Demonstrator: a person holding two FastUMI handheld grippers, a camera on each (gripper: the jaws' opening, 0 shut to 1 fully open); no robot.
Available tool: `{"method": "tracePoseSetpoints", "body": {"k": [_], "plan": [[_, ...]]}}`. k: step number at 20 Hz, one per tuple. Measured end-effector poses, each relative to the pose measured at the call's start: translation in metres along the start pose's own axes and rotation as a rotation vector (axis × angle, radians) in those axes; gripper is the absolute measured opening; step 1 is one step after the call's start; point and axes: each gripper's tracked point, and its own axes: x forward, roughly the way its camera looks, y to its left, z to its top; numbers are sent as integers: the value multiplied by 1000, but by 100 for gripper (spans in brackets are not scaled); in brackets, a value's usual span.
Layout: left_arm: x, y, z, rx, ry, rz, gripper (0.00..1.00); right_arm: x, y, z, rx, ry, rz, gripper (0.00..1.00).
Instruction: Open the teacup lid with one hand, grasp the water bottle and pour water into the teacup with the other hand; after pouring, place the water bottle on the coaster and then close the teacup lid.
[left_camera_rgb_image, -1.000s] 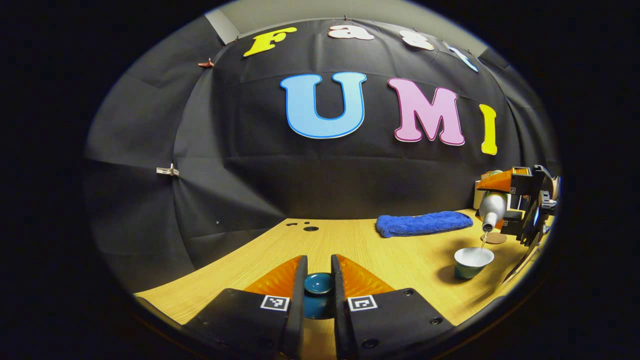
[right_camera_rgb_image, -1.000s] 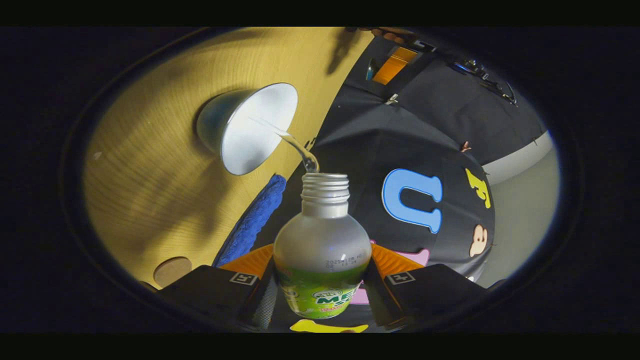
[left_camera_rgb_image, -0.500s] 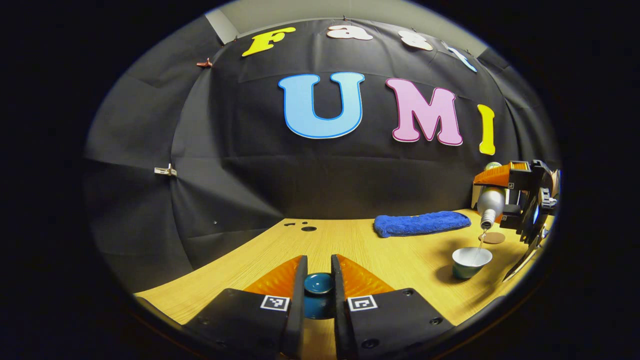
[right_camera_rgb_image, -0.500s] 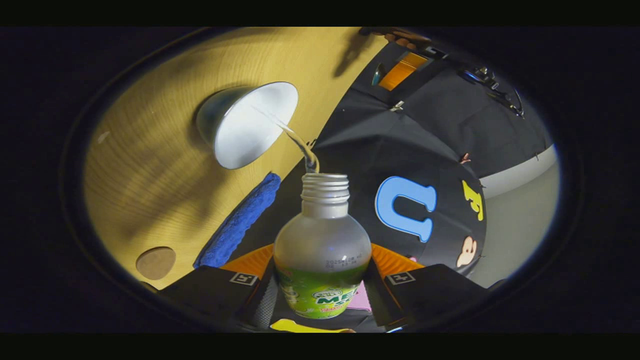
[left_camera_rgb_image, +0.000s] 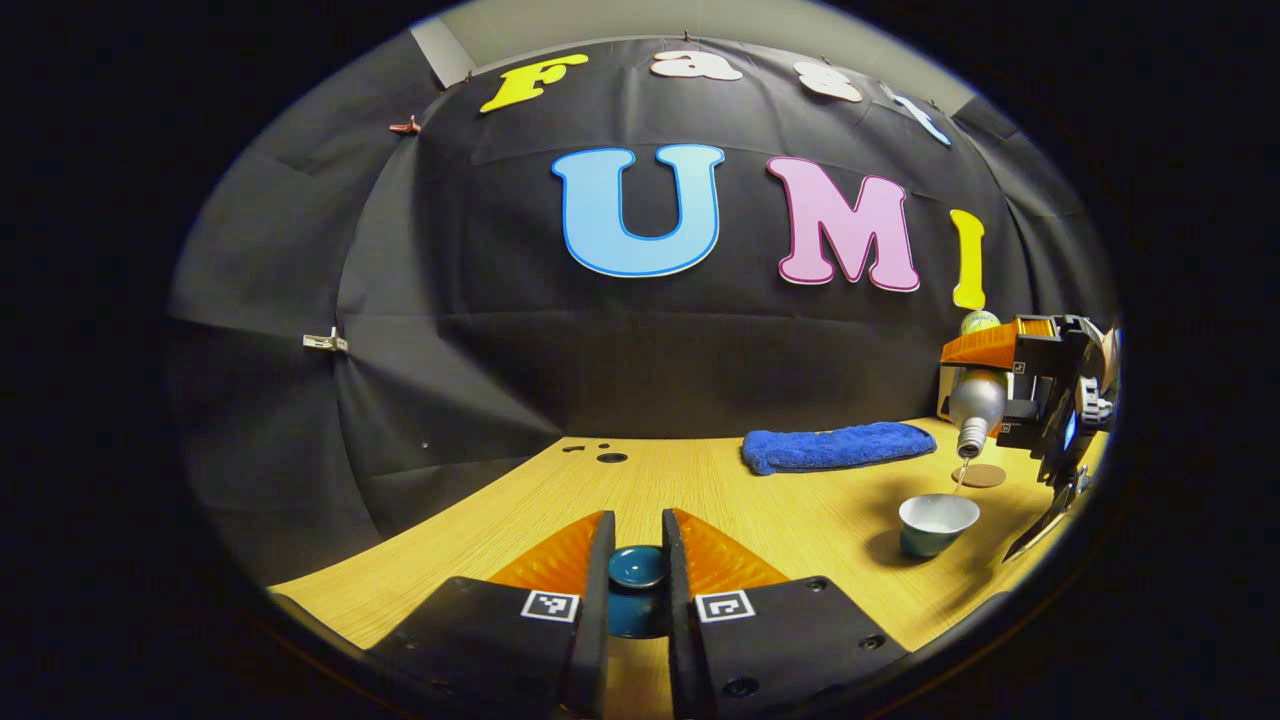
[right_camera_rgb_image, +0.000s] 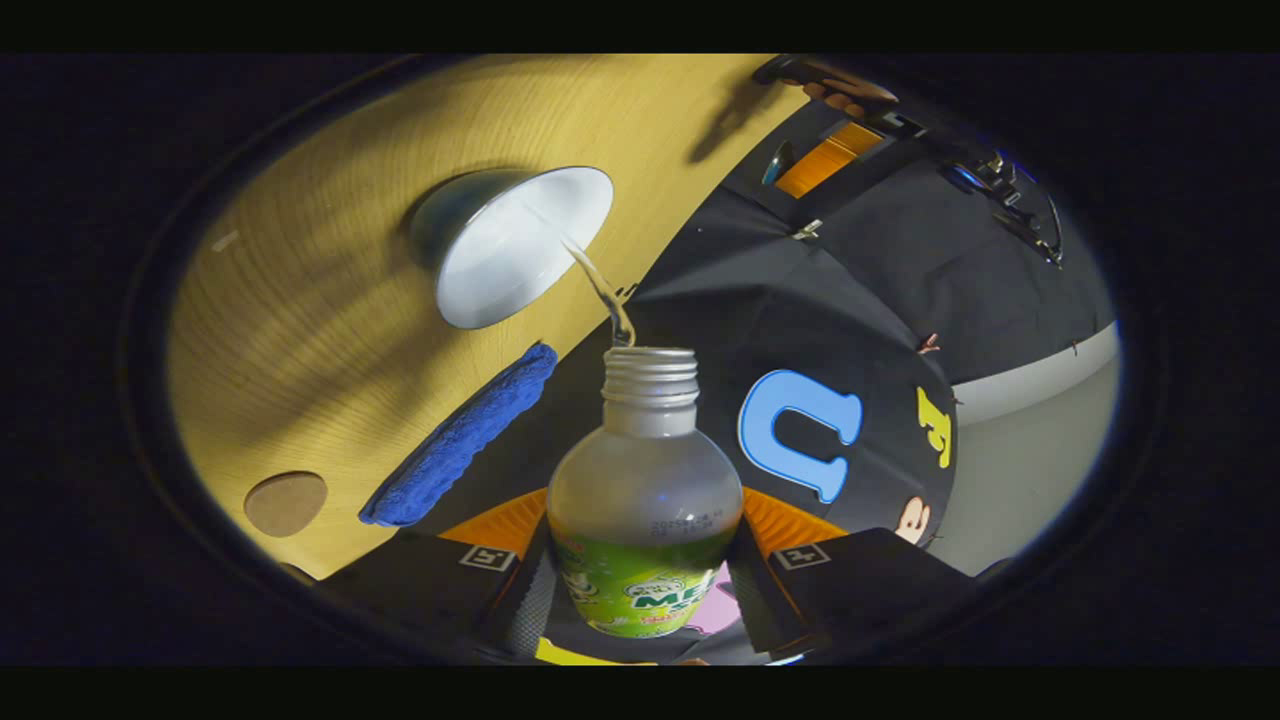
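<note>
Mid-pour: the right tool (right_camera_rgb_image: 640, 560) clenched the water bottle (right_camera_rgb_image: 645, 520) by its body and held it tipped neck-down, a thin stream (right_camera_rgb_image: 600, 290) of water running from its mouth into the open teacup (right_camera_rgb_image: 520, 245) just beyond and below. The left tool (left_camera_rgb_image: 637, 570), well off to the side above the counter (left_camera_rgb_image: 700, 490), gripped the teacup lid (left_camera_rgb_image: 636, 566) by its knob between both fingers. A blue cloth (right_camera_rgb_image: 460, 440) lay beyond the cup, and the round coaster (right_camera_rgb_image: 285, 503) waited near the cloth's end, apart from the cup. Pouring looked to be the step in hand; next the bottle would need righting to stop the flow, then carrying upright across to the coaster before the lid goes back.
</note>
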Motion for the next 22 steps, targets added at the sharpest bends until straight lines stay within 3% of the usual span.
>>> {"method": "tracePoseSetpoints", "body": {"k": [8,9,22], "plan": [[0,-2,1,0,0,-16,28,5,-9,2,-57,-8,-5,81],[-1,-2,1,0,-1,-16,28,4,-9,3,-73,-11,-7,77],[0,-3,1,0,0,-20,28,2,-10,14,-160,-39,-18,78]]}}
